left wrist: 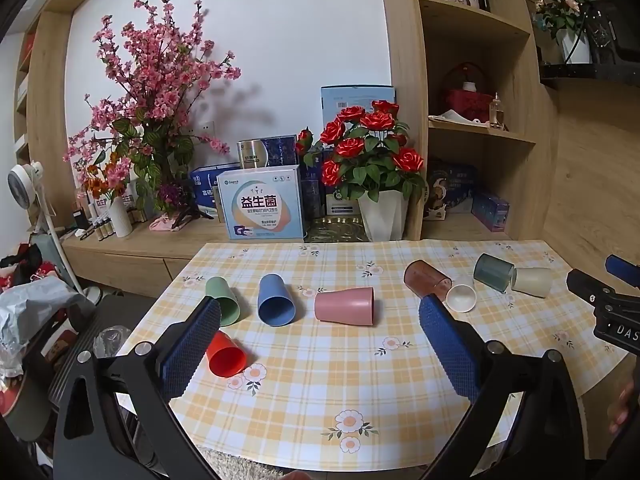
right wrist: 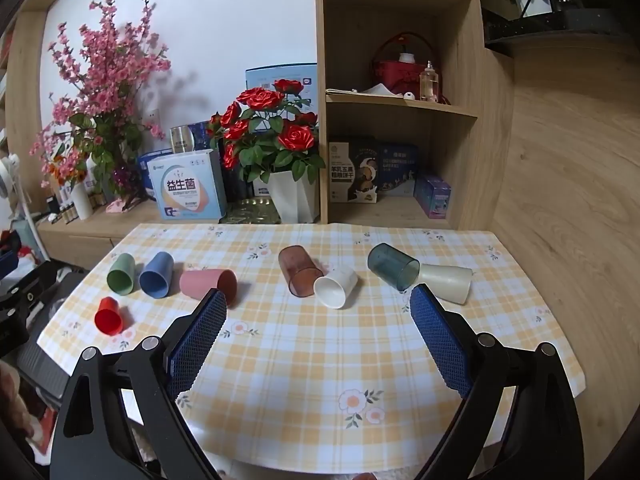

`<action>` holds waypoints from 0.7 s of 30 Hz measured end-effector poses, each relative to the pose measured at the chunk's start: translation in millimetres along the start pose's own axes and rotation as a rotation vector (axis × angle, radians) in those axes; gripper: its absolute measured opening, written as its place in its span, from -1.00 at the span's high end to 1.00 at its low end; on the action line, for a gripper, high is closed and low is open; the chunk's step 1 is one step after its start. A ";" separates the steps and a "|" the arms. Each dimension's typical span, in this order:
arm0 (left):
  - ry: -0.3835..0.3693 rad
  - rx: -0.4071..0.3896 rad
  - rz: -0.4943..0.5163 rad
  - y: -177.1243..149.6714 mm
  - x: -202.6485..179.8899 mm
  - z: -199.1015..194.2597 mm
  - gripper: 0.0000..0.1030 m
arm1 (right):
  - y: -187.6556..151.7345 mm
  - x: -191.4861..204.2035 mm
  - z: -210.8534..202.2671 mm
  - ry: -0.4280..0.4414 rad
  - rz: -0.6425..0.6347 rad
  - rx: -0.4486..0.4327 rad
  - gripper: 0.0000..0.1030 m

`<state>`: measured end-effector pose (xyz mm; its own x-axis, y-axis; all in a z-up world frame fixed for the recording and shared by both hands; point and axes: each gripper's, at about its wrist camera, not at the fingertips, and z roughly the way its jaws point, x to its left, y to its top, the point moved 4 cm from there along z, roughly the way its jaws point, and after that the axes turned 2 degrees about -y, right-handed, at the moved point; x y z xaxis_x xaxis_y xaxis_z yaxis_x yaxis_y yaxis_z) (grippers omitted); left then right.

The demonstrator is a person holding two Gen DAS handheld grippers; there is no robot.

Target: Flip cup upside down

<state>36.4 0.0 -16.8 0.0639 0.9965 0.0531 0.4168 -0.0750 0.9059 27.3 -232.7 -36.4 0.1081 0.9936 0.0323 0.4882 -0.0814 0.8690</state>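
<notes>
From the left wrist, the left gripper (left wrist: 320, 312) hung above the near half of the table (left wrist: 320, 392) with its jaws spread wide and nothing between them or touching them. All the cups lay on their sides: green cup (left wrist: 222, 301), blue cup (left wrist: 275, 300) and pink cup (left wrist: 345, 306) in a row, the red cup (left wrist: 225, 354) nearer, partly behind the left pad. Further right lay the brown cup (left wrist: 426, 279) against the white cup (left wrist: 461, 298), then the teal cup (left wrist: 493, 272) touching the cream cup (left wrist: 532, 281). The right gripper (left wrist: 612, 304) showed at the edge, too cropped there to judge.

From the right wrist, the right gripper (right wrist: 318, 300) was also fully spread and empty, well short of the white cup (right wrist: 335, 287), brown cup (right wrist: 299, 274), teal cup (right wrist: 393, 266) and cream cup (right wrist: 446, 283). The pink cup (right wrist: 208, 283) lay just beyond its left pad.

No cup seemed to be turned yet, so this looked like the approach stage. The next move would call for choosing one cup, closing across its wall, lifting, and rotating it mouth-down onto the cloth.
</notes>
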 end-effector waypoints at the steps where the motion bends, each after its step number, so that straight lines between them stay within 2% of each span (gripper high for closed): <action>1: 0.000 0.000 0.000 0.0 0.0 0.0 -0.88 | 0.0 0.0 0.0 0.000 0.000 0.000 -0.75; 21: -0.007 0.006 -0.003 -4.6 1.9 0.1 -0.88 | 0.3 -0.5 -1.2 -0.001 0.000 -0.001 -0.75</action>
<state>34.6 2.2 -20.9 0.0691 0.9965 0.0474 0.4223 -0.0722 0.9036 26.4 -233.1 -35.5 0.1091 0.9935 0.0317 0.4871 -0.0813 0.8695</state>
